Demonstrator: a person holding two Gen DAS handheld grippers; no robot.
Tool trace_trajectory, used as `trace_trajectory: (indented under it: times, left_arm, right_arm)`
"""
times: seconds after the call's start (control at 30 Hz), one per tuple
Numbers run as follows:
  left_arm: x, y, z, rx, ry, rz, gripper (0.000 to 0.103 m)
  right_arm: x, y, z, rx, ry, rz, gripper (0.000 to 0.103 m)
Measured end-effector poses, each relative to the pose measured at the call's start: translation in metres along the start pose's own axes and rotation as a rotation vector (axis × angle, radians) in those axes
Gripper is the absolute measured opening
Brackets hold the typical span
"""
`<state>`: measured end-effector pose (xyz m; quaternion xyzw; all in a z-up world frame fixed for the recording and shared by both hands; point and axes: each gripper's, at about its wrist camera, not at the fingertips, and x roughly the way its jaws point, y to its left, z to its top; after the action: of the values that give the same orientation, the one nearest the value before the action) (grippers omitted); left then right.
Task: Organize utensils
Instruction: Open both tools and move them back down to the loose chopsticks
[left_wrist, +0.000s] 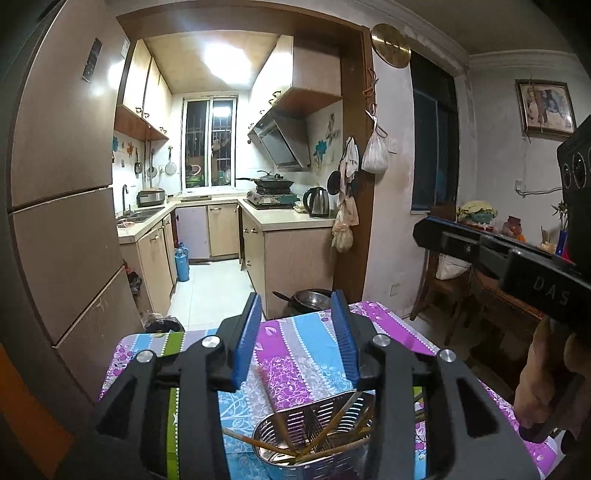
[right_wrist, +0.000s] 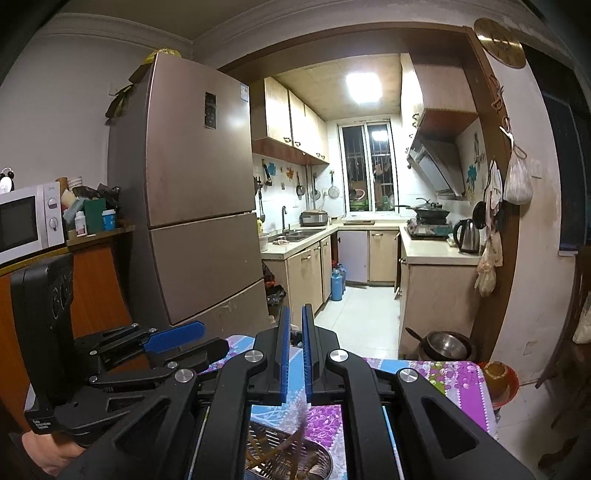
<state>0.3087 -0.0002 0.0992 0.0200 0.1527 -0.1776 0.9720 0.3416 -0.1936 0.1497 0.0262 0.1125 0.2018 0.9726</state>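
A perforated metal utensil holder (left_wrist: 332, 417) stands on the table's patterned cloth (left_wrist: 295, 343), with several chopsticks (left_wrist: 332, 452) leaning in it. My left gripper (left_wrist: 296, 306) hangs just above the holder with its blue pads apart. A blurred chopstick (left_wrist: 265, 386) shows below the gap, touching neither pad. The right wrist view shows the left gripper (right_wrist: 216, 338) side-on at the left and the holder (right_wrist: 273, 443) beneath. My right gripper (right_wrist: 293, 314) has its pads together, and a blurred brown streak (right_wrist: 303, 415) lies under them. It also shows as the right gripper (left_wrist: 419, 230) at the right.
A tall fridge (right_wrist: 192, 184) stands left of the table. A steel pot (right_wrist: 447, 345) sits just past the table's far edge. A wooden chair (left_wrist: 443, 288) and a dresser are to the right, and a microwave (right_wrist: 26, 221) is at far left. The kitchen floor lies beyond.
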Motion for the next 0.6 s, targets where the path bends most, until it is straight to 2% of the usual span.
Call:
trace_trajectory:
  times: [0.23,0.4,0.53,0.6]
  left_arm:
    - [-0.03,-0.007,0.014,0.011,-0.047,0.011,0.048]
    - [-0.088,-0.011,0.019,0.05,-0.105,0.017,0.056]
    - [-0.16,-0.011,-0.007,0.109,-0.164,0.037,0.067]
    - [-0.201,-0.007,-0.04,0.132,-0.194,0.059,0.072]
  right_arm:
    - [-0.029,0.008,0.016,-0.016,-0.045,-0.008,0.007]
    - [-0.076,0.029,0.033,-0.046,-0.097,0.013,0.009]
    - [-0.142,0.05,0.02,-0.075,-0.141,0.05,0.031]
    - [-0.173,0.059,-0.007,-0.076,-0.148,0.075,0.035]
